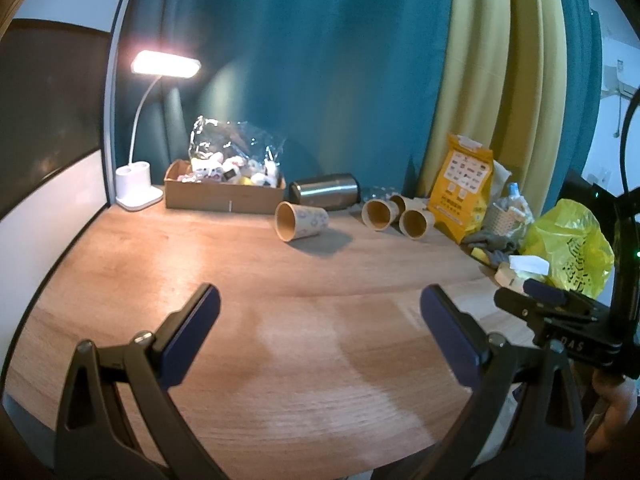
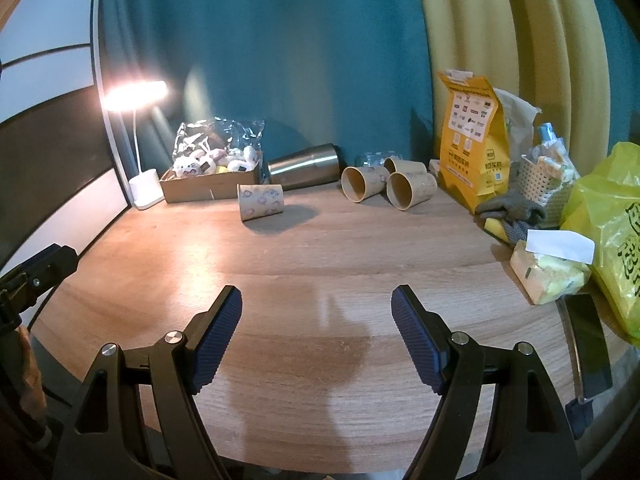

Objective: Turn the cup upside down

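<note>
A patterned paper cup point(image 1: 301, 222) lies on its side on the wooden table point(image 1: 280, 320), apart from the others; it also shows in the right wrist view point(image 2: 261, 201). Three more paper cups point(image 1: 396, 216) lie on their sides in a cluster at the back; the right wrist view shows them too point(image 2: 390, 186). My left gripper point(image 1: 320, 316) is open and empty, well short of the cups. My right gripper point(image 2: 316, 320) is open and empty above the table's front part. The right gripper's body shows in the left wrist view point(image 1: 560, 312).
At the back stand a lit desk lamp point(image 1: 138, 176), a cardboard box of plush toys point(image 1: 224, 188), a steel tumbler on its side point(image 1: 325, 191), and an orange bag point(image 1: 464, 188). At the right are a basket point(image 2: 548, 184), gloves point(image 2: 514, 210), tissues point(image 2: 550, 272) and a yellow plastic bag point(image 2: 612, 232).
</note>
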`<act>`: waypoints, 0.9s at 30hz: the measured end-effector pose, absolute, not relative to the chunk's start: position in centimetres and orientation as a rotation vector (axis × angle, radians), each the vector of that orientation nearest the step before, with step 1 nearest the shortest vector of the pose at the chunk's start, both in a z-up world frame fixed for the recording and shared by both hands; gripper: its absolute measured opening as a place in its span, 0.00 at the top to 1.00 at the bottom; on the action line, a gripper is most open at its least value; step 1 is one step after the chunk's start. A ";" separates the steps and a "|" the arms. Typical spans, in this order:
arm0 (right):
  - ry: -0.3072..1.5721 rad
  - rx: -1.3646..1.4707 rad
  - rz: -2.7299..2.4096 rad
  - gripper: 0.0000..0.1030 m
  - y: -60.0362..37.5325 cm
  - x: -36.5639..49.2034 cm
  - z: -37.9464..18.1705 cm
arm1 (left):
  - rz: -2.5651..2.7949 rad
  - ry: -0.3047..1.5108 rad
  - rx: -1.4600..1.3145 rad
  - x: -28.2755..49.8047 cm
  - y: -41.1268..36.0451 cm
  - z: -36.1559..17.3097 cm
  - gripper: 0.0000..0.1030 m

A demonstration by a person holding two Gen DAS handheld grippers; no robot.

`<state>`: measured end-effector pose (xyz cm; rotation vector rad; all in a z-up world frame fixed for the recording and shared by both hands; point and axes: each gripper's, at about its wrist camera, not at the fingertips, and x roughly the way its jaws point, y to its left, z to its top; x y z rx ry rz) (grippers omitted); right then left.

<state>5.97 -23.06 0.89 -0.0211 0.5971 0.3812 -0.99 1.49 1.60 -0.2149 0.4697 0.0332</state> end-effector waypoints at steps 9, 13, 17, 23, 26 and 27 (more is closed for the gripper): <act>0.592 -0.024 0.393 0.22 -23.0 5.6 1.1 | 0.037 0.469 -0.222 -1.1 1.8 1.7 0.02; 0.592 -0.025 0.390 0.22 -22.8 5.6 1.1 | 0.026 0.488 -0.227 -0.8 1.8 1.3 0.02; 0.603 -0.015 0.382 0.22 -22.9 6.3 1.1 | 0.020 0.525 -0.232 0.1 1.7 0.5 0.02; 0.642 0.011 0.373 0.22 -23.5 9.1 -0.6 | -0.006 0.636 -0.175 4.2 1.4 -1.4 0.02; 0.667 0.033 0.361 0.22 -24.4 11.6 -2.1 | -0.046 0.697 -0.130 7.9 1.3 -2.3 0.02; 0.694 0.052 0.355 0.22 -24.7 12.9 -2.9 | -0.052 0.717 -0.095 9.3 1.1 -2.6 0.02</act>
